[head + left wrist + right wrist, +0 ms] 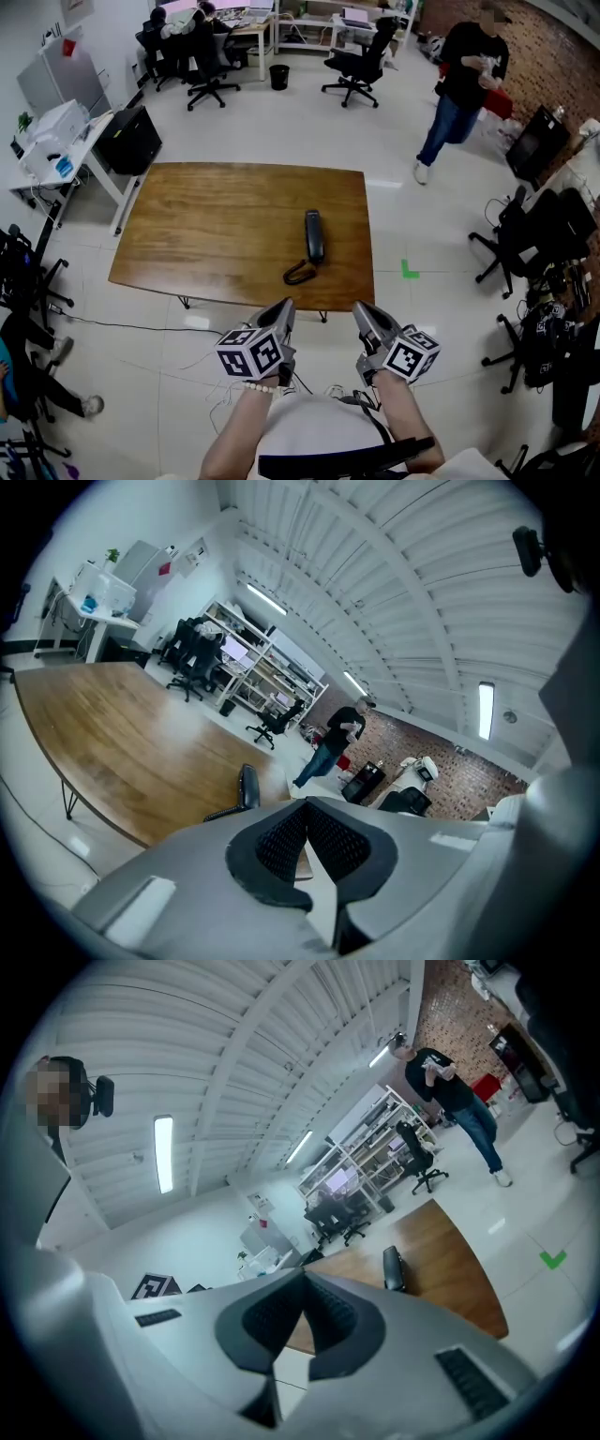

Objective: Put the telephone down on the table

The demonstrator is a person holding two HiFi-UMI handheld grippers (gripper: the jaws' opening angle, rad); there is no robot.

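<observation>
A black telephone handset (314,234) lies flat on the brown wooden table (216,225), towards its near right side, with its cord looped (300,273) by the front edge. My left gripper (287,305) and right gripper (360,307) hover side by side in front of that edge, apart from the handset. Both are shut and hold nothing. In the left gripper view the pads (281,841) meet, with the handset (247,787) just beyond them on the table (112,733). The right gripper view shows its closed pads (333,1316) and the handset (393,1267) further off.
A person (464,84) stands on the floor beyond the table's far right corner. Office chairs (356,66) stand at the back and more chairs (534,234) at the right. A desk with a printer (56,141) is at the left. Cables run on the floor under the table's front edge.
</observation>
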